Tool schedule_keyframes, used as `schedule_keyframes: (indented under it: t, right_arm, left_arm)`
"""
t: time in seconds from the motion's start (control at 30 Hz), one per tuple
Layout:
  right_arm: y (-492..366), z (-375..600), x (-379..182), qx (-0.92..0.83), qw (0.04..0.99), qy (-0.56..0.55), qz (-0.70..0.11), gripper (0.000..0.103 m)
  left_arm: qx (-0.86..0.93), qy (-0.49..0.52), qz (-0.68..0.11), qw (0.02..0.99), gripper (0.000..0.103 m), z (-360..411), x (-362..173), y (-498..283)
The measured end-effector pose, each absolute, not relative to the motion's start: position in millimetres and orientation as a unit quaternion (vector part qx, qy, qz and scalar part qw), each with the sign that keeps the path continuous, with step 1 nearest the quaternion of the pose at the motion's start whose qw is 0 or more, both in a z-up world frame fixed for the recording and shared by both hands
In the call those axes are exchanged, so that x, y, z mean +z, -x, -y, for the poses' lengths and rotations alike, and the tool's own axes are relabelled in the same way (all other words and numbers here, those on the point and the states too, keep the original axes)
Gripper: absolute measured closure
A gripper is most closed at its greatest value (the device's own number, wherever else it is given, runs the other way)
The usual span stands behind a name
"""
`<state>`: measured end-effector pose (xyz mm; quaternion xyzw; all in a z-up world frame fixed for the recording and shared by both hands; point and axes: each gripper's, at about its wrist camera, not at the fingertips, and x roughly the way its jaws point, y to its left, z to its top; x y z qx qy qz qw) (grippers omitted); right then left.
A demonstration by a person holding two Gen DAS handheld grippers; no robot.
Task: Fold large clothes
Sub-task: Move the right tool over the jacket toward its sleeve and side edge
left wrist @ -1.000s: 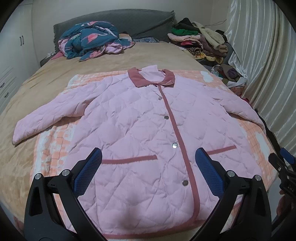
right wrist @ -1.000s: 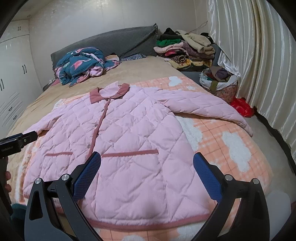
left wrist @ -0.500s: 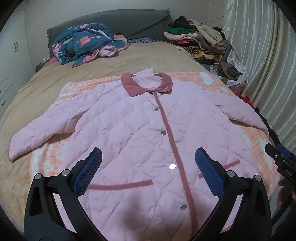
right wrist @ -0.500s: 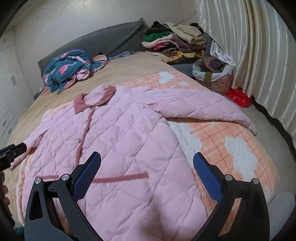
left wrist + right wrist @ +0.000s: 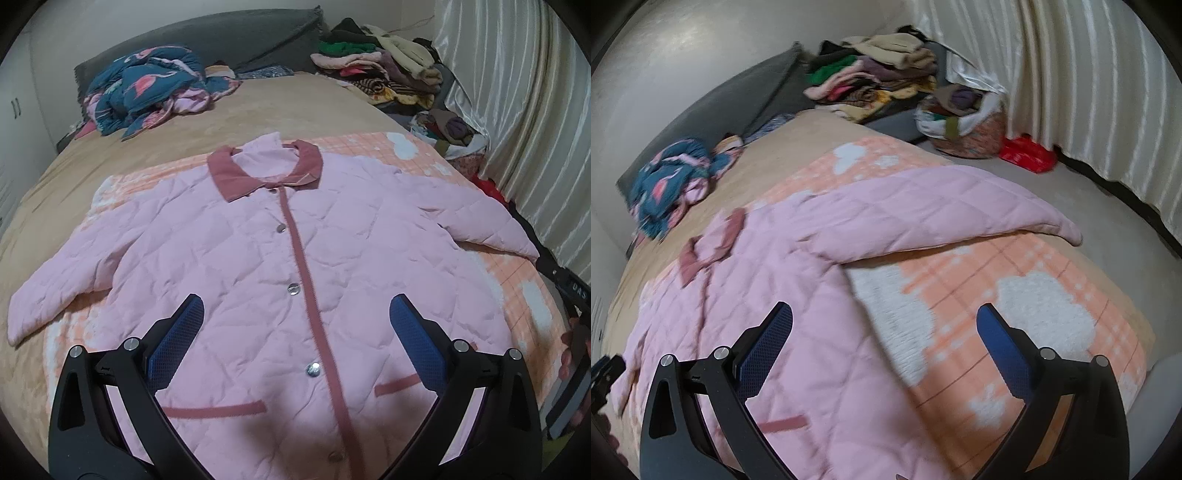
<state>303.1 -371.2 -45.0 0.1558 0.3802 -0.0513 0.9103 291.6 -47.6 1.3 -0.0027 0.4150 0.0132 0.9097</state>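
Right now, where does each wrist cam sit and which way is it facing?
Left wrist: on the left gripper, above the lower front of the pink quilted jacket, looking up the bed toward the grey headboard; its own open blue-padded fingers show, plus the right gripper at the right edge.
Right wrist: on the right gripper, tilted and blurred, over the jacket's side, facing the sleeve and curtain; own open fingers show.
Shared: jacket, orange blanket, clothes pile.
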Motion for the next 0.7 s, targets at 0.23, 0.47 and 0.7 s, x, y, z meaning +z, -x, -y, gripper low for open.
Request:
schedule_keyframes:
  t: [0.23, 0.47, 0.7]
  right_arm:
    - [-333, 425, -72, -0.087, 0.889, -0.208, -0.398, 0.004]
    - [-361, 476, -100, -0.114, 0.862, -0.284, -0.404, 0.004]
    - [-396, 513, -134, -0.141, 0.836, -0.332, -0.414, 0.004]
  left_arm:
    - [0.009, -0.009, -0.432, 0.902, 0.009, 69, -16, -316]
    - [0.02, -0.016, -0.436, 0.9, 0.009, 82, -26, -334]
    - [0.038, -0.019, -0.437, 0.898, 0.009, 88, -34, -348]
